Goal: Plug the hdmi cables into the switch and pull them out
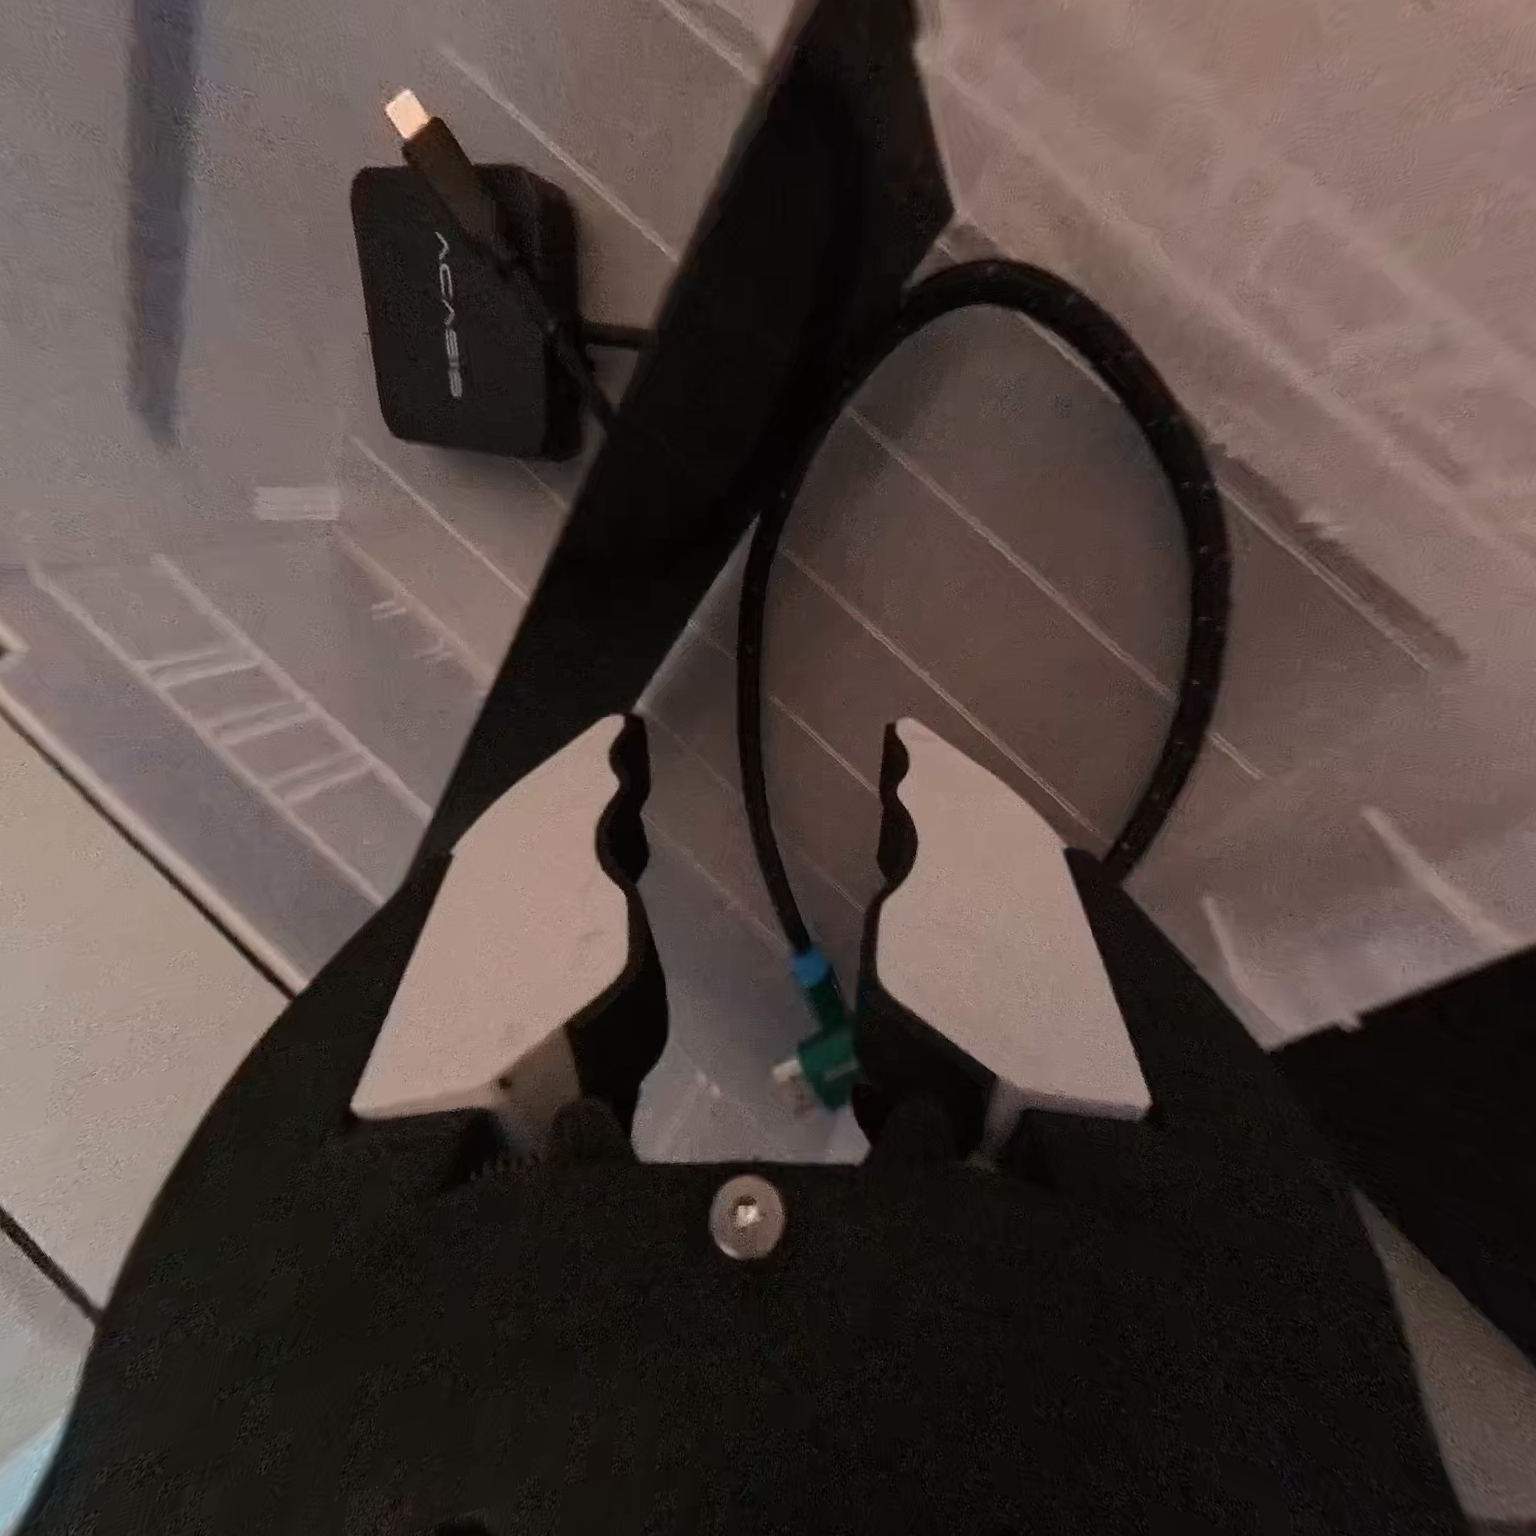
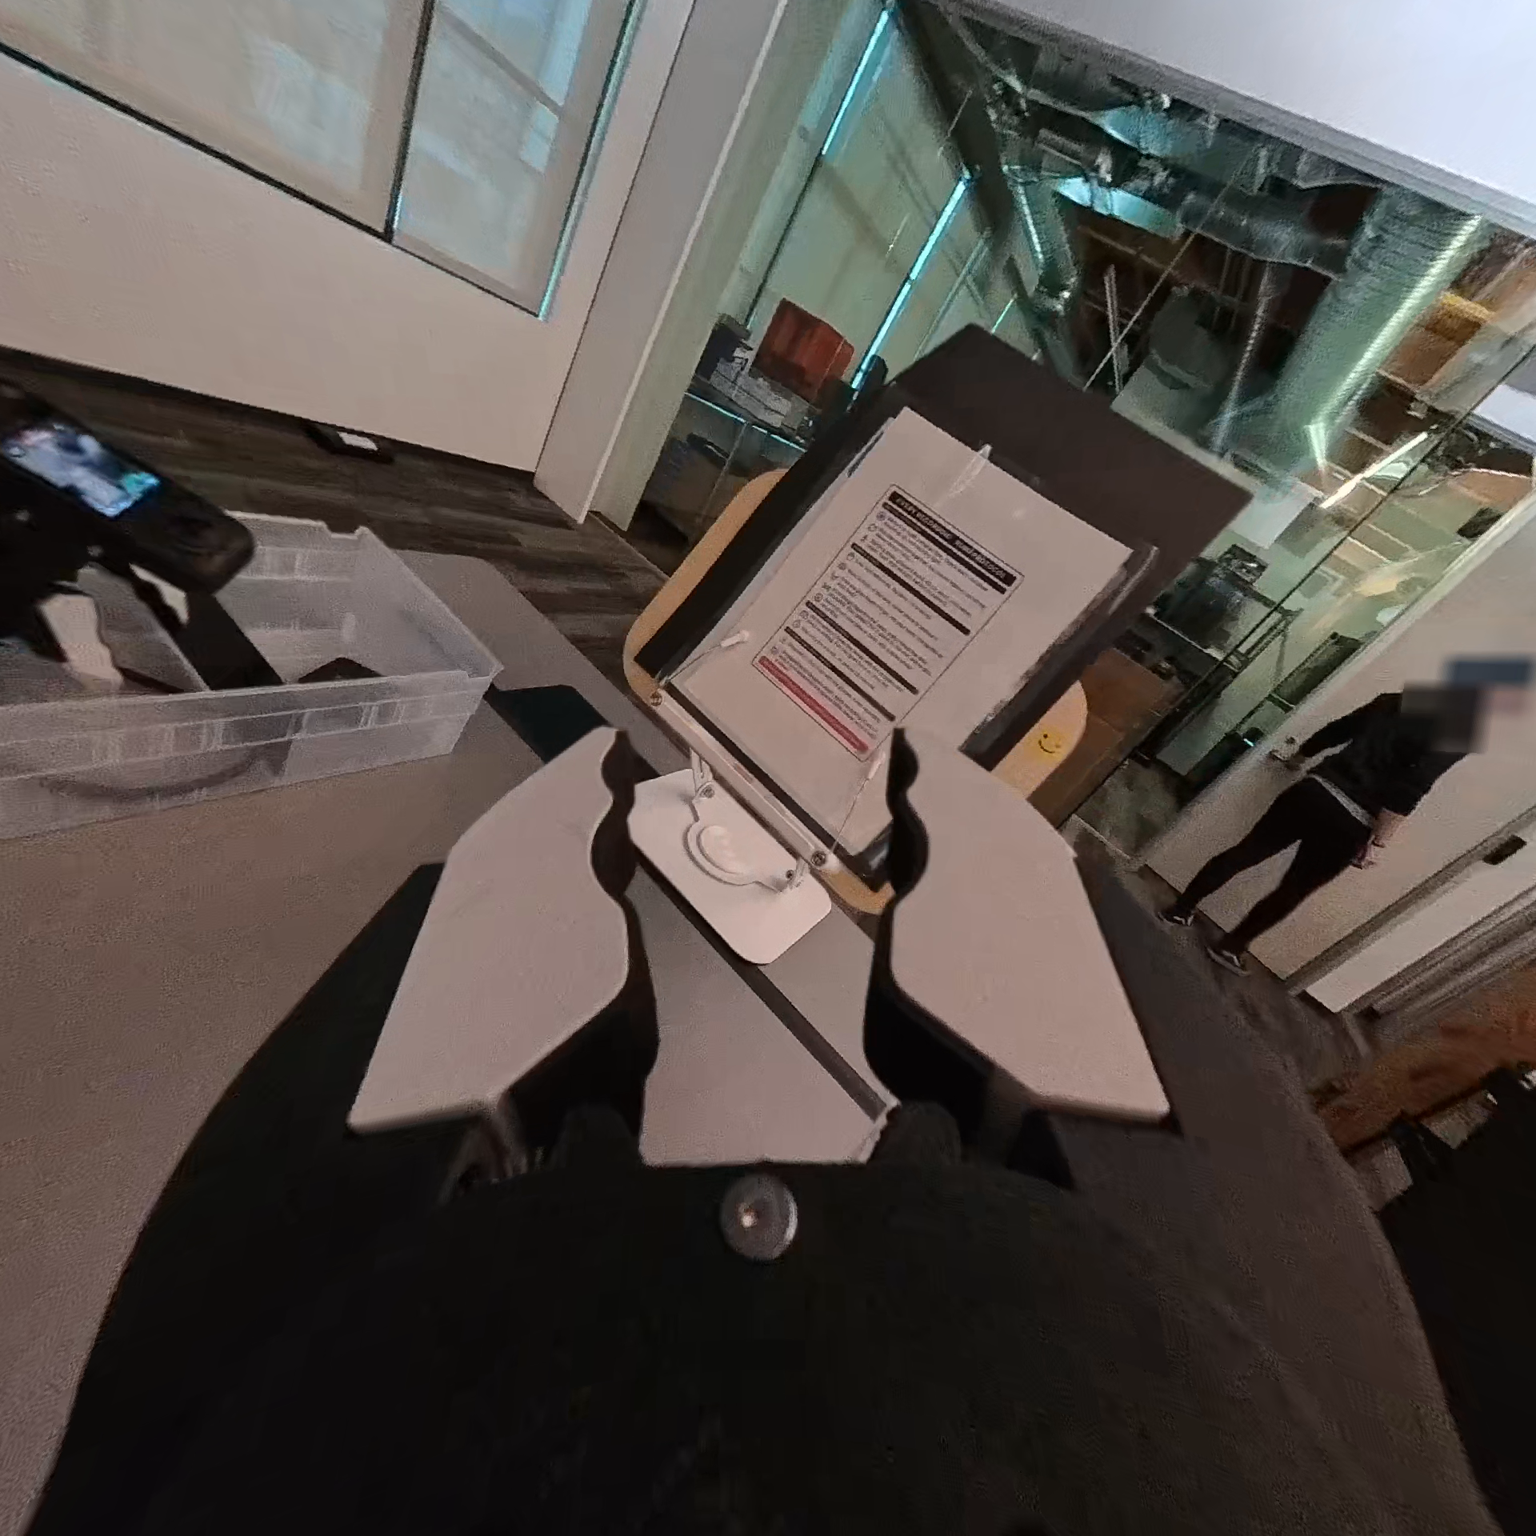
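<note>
In the left wrist view a black switch box (image 1: 465, 332) lies at the upper left on a ribbed clear surface. A black HDMI plug with a metal tip (image 1: 436, 154) rests across its top. A black cable (image 1: 1197, 532) curls in a loop at the right. Its green and blue plug (image 1: 819, 1047) lies between my fingers, close to the right one's base. My left gripper (image 1: 760, 727) is open above it and grips nothing. In the right wrist view my right gripper (image 2: 756, 740) is open and empty over the grey table, away from the cables.
A black bar (image 1: 748, 374) crosses the left wrist view diagonally. A clear plastic bin (image 2: 332, 690) stands at the table's left with the other gripper (image 2: 83, 515) over it. A clear sign stand with a printed sheet (image 2: 881, 615) stands ahead. A person (image 2: 1330, 814) stands at the far right.
</note>
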The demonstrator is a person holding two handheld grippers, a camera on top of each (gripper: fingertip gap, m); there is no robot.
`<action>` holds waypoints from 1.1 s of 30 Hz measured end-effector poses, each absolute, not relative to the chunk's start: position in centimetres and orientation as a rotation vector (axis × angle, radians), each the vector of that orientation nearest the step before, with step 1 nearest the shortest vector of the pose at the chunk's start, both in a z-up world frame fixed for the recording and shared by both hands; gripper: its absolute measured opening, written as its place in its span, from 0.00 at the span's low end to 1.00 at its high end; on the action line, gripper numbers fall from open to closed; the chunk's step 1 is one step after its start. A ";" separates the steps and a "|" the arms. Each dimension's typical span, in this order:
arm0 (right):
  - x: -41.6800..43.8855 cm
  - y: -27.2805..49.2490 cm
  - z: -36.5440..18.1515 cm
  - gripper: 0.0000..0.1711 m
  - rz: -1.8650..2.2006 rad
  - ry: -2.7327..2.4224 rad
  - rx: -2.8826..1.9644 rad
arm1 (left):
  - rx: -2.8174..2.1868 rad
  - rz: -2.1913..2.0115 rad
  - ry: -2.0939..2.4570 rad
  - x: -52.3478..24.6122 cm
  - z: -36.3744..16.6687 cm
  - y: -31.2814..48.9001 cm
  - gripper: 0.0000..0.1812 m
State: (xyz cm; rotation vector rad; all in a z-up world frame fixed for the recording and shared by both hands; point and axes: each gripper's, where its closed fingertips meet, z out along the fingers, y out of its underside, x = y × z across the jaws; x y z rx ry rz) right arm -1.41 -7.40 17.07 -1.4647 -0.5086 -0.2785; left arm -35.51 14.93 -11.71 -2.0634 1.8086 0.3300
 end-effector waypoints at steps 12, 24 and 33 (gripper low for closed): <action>-0.2 -4.0 13.3 0.35 -0.243 -0.547 -1.580 | -2.332 0.269 2.016 -36.9 -15.0 18.1 0.29; -0.3 -9.3 16.6 0.33 -0.250 -0.544 -1.479 | -2.340 0.388 1.966 -38.4 -15.0 16.6 0.04; 2.1 -10.0 17.7 0.33 -0.296 -0.459 -1.465 | -1.903 0.467 1.692 -36.0 3.3 14.5 0.04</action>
